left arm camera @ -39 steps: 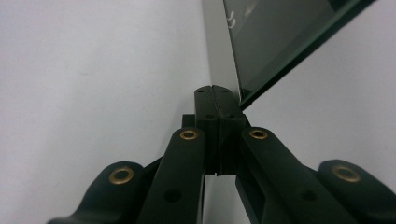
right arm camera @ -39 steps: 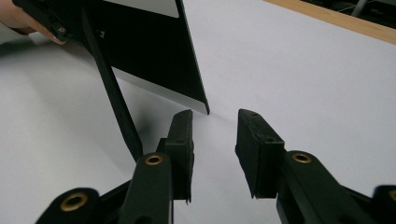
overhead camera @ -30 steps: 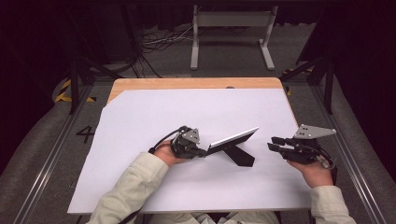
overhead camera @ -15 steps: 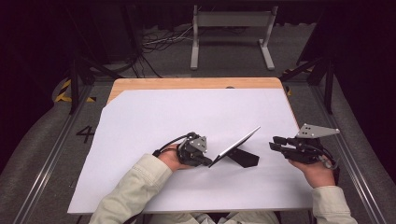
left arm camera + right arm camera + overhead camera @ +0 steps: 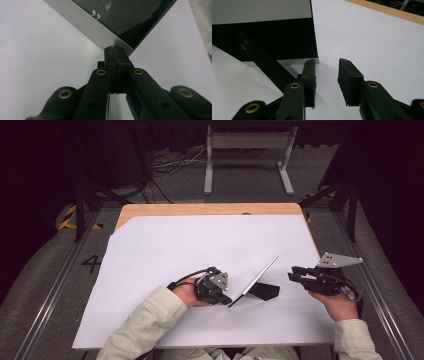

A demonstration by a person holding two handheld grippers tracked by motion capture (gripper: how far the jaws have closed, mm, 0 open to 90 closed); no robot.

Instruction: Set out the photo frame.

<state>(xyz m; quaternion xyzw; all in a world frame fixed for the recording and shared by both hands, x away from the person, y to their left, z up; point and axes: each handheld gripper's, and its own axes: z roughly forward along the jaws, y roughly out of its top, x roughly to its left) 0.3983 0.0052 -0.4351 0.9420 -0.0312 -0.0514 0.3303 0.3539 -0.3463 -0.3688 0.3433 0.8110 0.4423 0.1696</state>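
A thin tablet (image 5: pixel 255 280) stands tilted on edge near the table's front, propped on a black stand (image 5: pixel 265 291). My left gripper (image 5: pixel 227 300) is shut on its lower near corner; in the left gripper view the closed jaws (image 5: pixel 115 50) pinch the silver-edged corner below the dark screen (image 5: pixel 130 20). My right gripper (image 5: pixel 292 275) hovers to the right of the tablet, a short way off. In the right gripper view it (image 5: pixel 327 72) is open with nothing between its fingers, facing the tablet's back (image 5: pixel 262 32) and the black strut (image 5: pixel 264 67).
A white sheet (image 5: pixel 200 245) covers the wooden table (image 5: pixel 200 210), whose bare edge shows at the back. Metal rails (image 5: pixel 55 285) run along both sides. A grey frame (image 5: pixel 247 155) and cables lie on the floor beyond the table.
My left hand has moved right with the tablet's corner, and the tablet has tipped up steeper on its stand. The right gripper has stayed put.
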